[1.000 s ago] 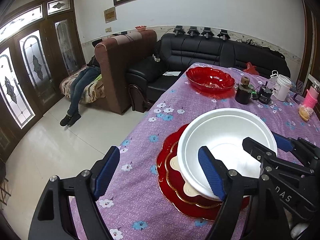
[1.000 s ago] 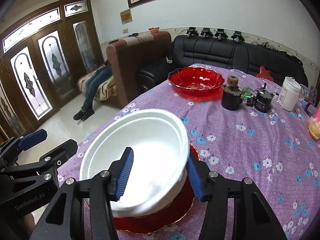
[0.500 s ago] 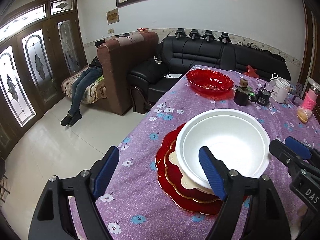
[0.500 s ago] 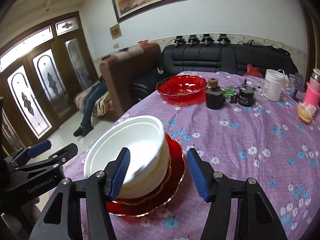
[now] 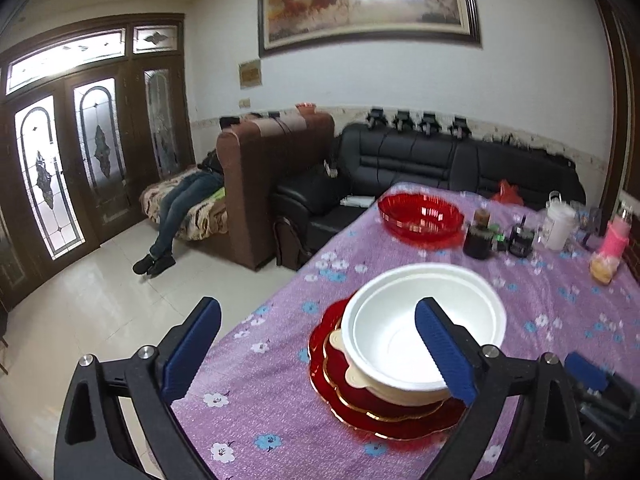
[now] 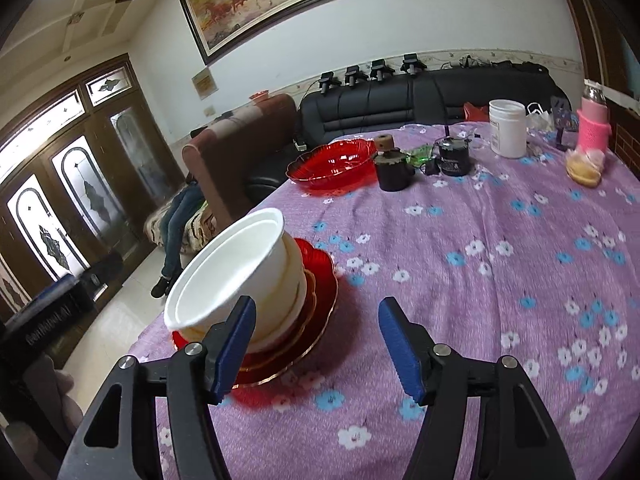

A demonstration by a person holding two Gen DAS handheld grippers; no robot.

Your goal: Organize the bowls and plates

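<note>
A white bowl point(image 5: 404, 332) sits on top of a stack: a cream dish point(image 5: 352, 376) and red gold-rimmed plates point(image 5: 400, 424), all on the purple flowered tablecloth. My left gripper point(image 5: 318, 350) is open and its jaws are still widening. Its right finger stands in front of the bowl's near rim and grips nothing. In the right wrist view the white bowl point(image 6: 228, 276) and red plates point(image 6: 320, 276) lie left of my right gripper point(image 6: 318, 346). Its jaws are opening over bare cloth. A red glass bowl point(image 6: 332, 164) rests at the far side.
Behind the stack stand a dark jar point(image 6: 390, 172), a small black pot point(image 6: 454, 158), a white tub point(image 6: 507, 128), a pink bottle point(image 6: 594, 126) and a bagged bun point(image 6: 584, 168). The table edge point(image 5: 256, 312) drops to the tiled floor at left. A person lies on a couch point(image 5: 184, 208).
The right gripper let go of the white bowl's rim, opened and drew back to the right. The left gripper pulled back and up, and its jaws spread wider.
</note>
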